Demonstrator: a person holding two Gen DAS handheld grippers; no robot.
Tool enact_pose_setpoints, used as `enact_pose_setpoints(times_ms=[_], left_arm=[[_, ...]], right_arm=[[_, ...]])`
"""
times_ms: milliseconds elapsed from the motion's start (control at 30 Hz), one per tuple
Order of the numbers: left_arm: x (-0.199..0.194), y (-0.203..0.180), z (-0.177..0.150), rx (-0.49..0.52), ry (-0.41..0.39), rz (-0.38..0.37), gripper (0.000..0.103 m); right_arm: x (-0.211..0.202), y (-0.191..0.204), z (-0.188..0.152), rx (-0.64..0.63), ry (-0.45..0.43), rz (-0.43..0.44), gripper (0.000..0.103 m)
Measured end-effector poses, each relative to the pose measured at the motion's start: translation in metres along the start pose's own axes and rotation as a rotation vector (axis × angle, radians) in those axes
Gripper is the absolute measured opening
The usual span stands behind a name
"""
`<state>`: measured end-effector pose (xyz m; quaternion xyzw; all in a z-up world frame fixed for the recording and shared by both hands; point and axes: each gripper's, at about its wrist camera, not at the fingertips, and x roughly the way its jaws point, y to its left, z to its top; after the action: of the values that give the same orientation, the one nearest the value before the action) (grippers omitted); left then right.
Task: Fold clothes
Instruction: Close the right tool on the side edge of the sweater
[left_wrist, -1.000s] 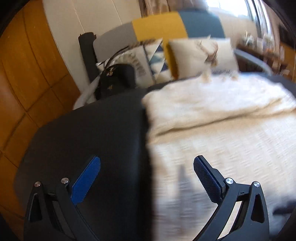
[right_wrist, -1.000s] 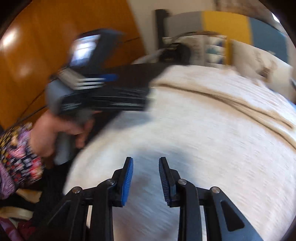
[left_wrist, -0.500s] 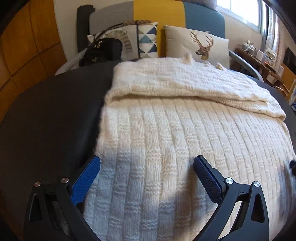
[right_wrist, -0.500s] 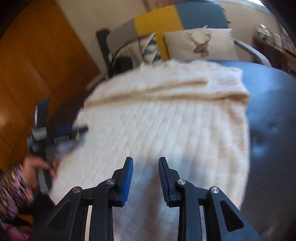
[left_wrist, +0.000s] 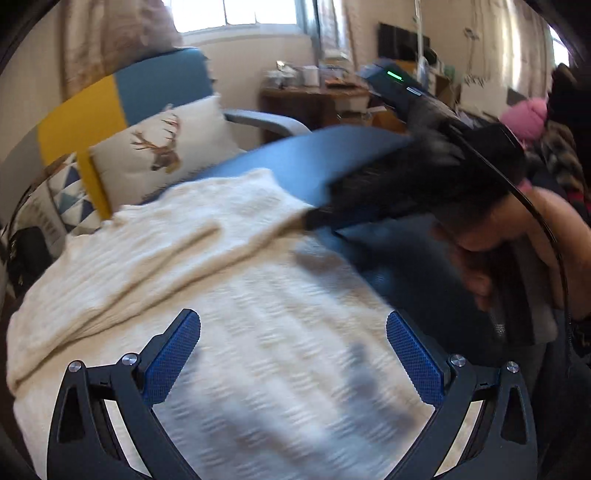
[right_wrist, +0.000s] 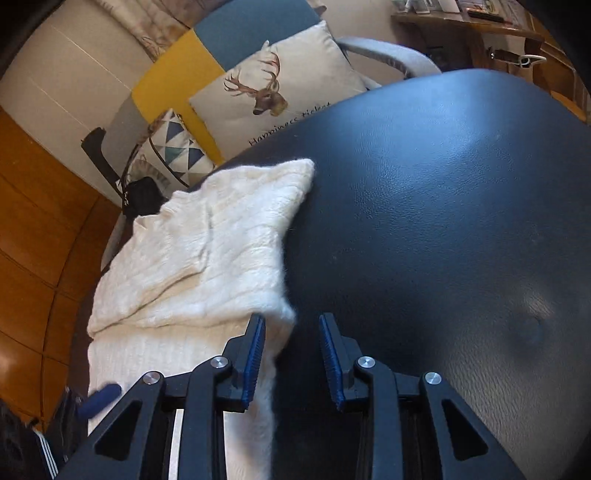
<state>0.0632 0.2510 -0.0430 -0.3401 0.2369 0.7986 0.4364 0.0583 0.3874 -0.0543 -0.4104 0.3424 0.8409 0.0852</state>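
Observation:
A cream knitted sweater (left_wrist: 207, 280) lies spread on the dark padded table (right_wrist: 443, 221), its top part folded over the body. My left gripper (left_wrist: 293, 356) hovers low over the sweater's body, jaws wide apart and empty. My right gripper (right_wrist: 291, 354) is at the sweater's (right_wrist: 207, 258) right edge, open by a narrow gap. Its left finger is over the knit, its right finger over bare table, and nothing is pinched. In the left wrist view the right gripper's body (left_wrist: 424, 177) is blurred, held by a hand, its tip at the sweater's far right edge.
A deer-print cushion (right_wrist: 280, 85) and a triangle-print cushion (right_wrist: 177, 147) lean on a yellow and blue chair behind the table. A black handbag (right_wrist: 142, 195) sits at the back left. Wooden wall panels (right_wrist: 33, 236) stand left. A cluttered desk (left_wrist: 314, 92) is at the far right.
Both views have swung to the right. My right gripper moved from over the sweater's middle to its right edge, gap unchanged. The left gripper stays wide open over the sweater.

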Motion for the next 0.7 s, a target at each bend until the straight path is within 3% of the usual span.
enact_pose_setpoints(times_ms=[67, 100, 133, 333, 533, 600, 633, 700], left_arm=[[0.013, -0.004, -0.002, -0.025, 0.050, -0.027, 0.103], [0.016, -0.004, -0.004, -0.036, 0.067, -0.039, 0.103], [0.019, -0.004, -0.005, -0.046, 0.084, -0.051, 0.103], [0.024, -0.013, -0.011, -0.030, 0.113, -0.088, 0.103], [0.023, -0.023, -0.014, 0.003, 0.111, -0.102, 0.103], [0.022, -0.020, -0.013, -0.009, 0.107, -0.120, 0.103], [0.018, -0.015, -0.013, -0.028, 0.094, -0.138, 0.103], [0.007, -0.003, -0.013, -0.087, 0.055, -0.179, 0.103]], right_arm=[[0.004, 0.004, 0.001, -0.042, 0.004, 0.004, 0.026], [0.006, 0.006, 0.001, -0.063, 0.006, 0.006, 0.016], [0.008, 0.008, 0.002, -0.084, 0.008, 0.008, 0.012], [0.003, -0.001, 0.010, -0.053, -0.051, -0.022, 0.006], [0.009, 0.001, 0.014, -0.103, -0.064, -0.060, 0.006], [0.001, 0.001, 0.011, -0.104, -0.061, -0.043, 0.014], [-0.005, 0.000, 0.009, -0.097, -0.058, -0.029, 0.023], [-0.019, -0.001, 0.005, -0.086, -0.057, -0.003, 0.026]])
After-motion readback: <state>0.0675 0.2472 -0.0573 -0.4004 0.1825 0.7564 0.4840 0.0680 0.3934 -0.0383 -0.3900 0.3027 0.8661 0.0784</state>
